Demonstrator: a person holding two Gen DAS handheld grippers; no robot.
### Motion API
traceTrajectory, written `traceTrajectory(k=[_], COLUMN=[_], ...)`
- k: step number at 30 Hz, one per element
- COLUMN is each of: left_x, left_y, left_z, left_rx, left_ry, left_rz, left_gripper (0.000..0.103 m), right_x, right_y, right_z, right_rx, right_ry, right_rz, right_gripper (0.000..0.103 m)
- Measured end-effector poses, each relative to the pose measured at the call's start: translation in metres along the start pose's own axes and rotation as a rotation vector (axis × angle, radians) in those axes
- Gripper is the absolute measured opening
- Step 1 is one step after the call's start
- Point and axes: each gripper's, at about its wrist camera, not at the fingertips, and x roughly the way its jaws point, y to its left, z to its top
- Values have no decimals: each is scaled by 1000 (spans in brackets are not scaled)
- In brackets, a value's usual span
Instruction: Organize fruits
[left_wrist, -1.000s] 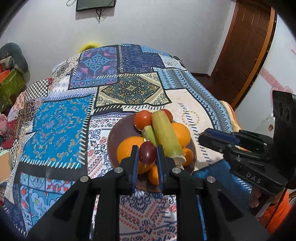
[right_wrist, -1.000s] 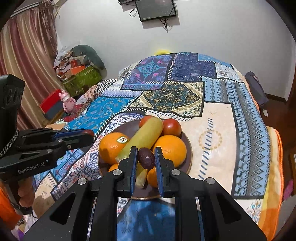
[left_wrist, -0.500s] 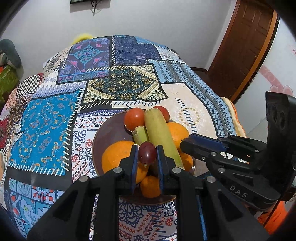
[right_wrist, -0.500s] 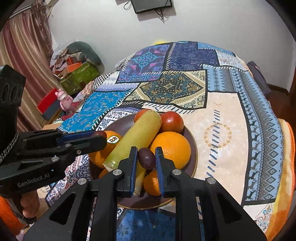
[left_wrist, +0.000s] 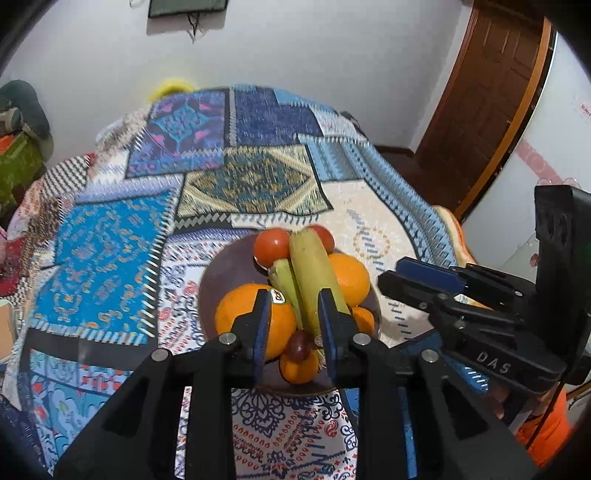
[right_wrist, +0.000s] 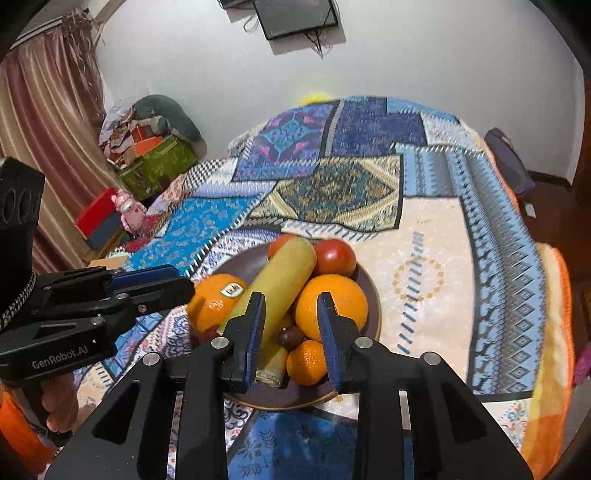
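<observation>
A brown plate on the patchwork cloth holds oranges, tomatoes and a long yellow-green squash. My left gripper hovers over the plate's near side, its jaws opening. A dark red grape-like fruit lies loose on the pile below them, free of the pads. In the right wrist view my right gripper is opening too. A dark brown fruit rests between the big orange and a small tangerine, untouched. Each view shows the other gripper beside the plate.
The patchwork cloth spreads far beyond the plate. The right gripper stands close on the plate's right, the left gripper on its left, held by a hand. Boxes and clutter stand far left, a wooden door at the right.
Both pairs of jaws have parted. The dark red fruit and the dark brown fruit have dropped out of them onto the fruit pile in the plate.
</observation>
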Motion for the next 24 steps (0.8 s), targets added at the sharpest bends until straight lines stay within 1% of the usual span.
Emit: traceTrajectory(k=[5,11,14,15,16,17,19,20,21,22,23,24], left_x=[-47,-124,-160,-177,-186,-198,-220,-231,-240,-246,-253,-260], left_y=[-9,-30,-37,-41,-44,-47,-55,-59,-62,-65,-68,-73], left_z=[1,-4,-10,-13,-15,-19,-26,-30,-35,-37,-42,-46], left_rx=[16,39,24,20,21,23,25,26,27,29,37,47], left_ry=[-96,-263,-332,-367,-388,-416,-462,-488,-509,-525,-546,-565], left_rz=[37,89,84,90,97,106,114,113,122,130,141,155], left_gripper=[25,25,25,26,26,28,36,42,47,49,53,56], right_x=[-42,-102,-134,-144,-153,-163,-183,-192,-198,-203,-209,-213], right_y=[17,44,57,60,64,68,75,79,82,84,88,90], right_z=[7,10,7,6,4,2,-3,-6,-8,-10,-13,-14], right_rx=[-31,-70,-87,-92,-97,-101,-106,-108,-109,-109,-110,-112], right_ry=[-87,-209,-282,-303,-324,-345,-388,-407,-421,-435,-451,-461], right_rz=[-20,-33,-48,-54,-60,-63,-64,-67,-69,-72,-75,-79], right_gripper=[27,28,36,39,43,46,53,54,58,64,67,71])
